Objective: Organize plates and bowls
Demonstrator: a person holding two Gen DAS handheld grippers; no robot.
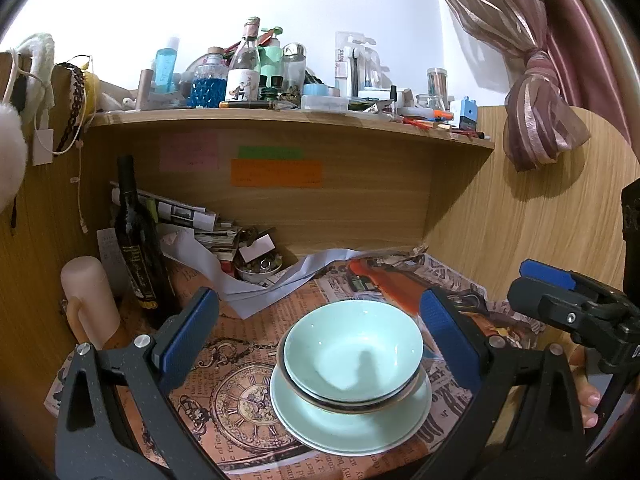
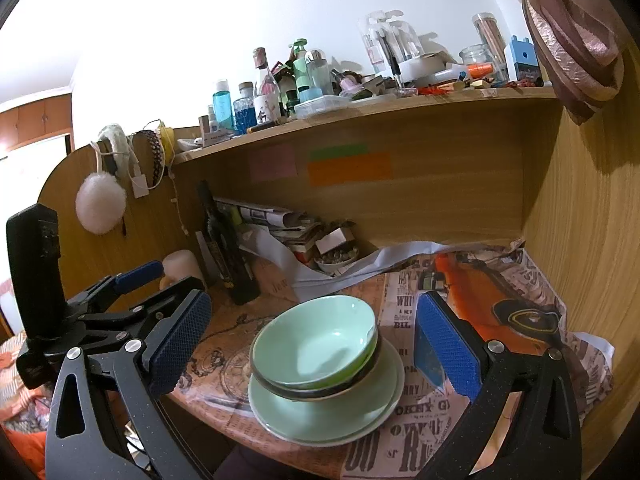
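Note:
A pale green bowl (image 1: 352, 354) sits nested in another dark-rimmed bowl, on stacked pale green plates (image 1: 352, 428), near the desk's front edge. The same stack shows in the right wrist view: bowl (image 2: 316, 346) on plates (image 2: 326, 416). My left gripper (image 1: 320, 340) is open and empty, its blue pads on either side of the stack, held back from it. My right gripper (image 2: 314, 344) is open and empty, also straddling the stack. The right gripper shows at the right edge of the left wrist view (image 1: 568, 300), and the left gripper at the left of the right wrist view (image 2: 120, 292).
The desk is covered with printed newspaper (image 1: 240, 396). A dark wine bottle (image 1: 136, 248), a pink candle (image 1: 90, 300), a small bowl of odds (image 1: 258, 270) and paper piles stand at the back left. A cluttered shelf (image 1: 280, 118) hangs above. A wooden panel (image 2: 580, 240) walls the right.

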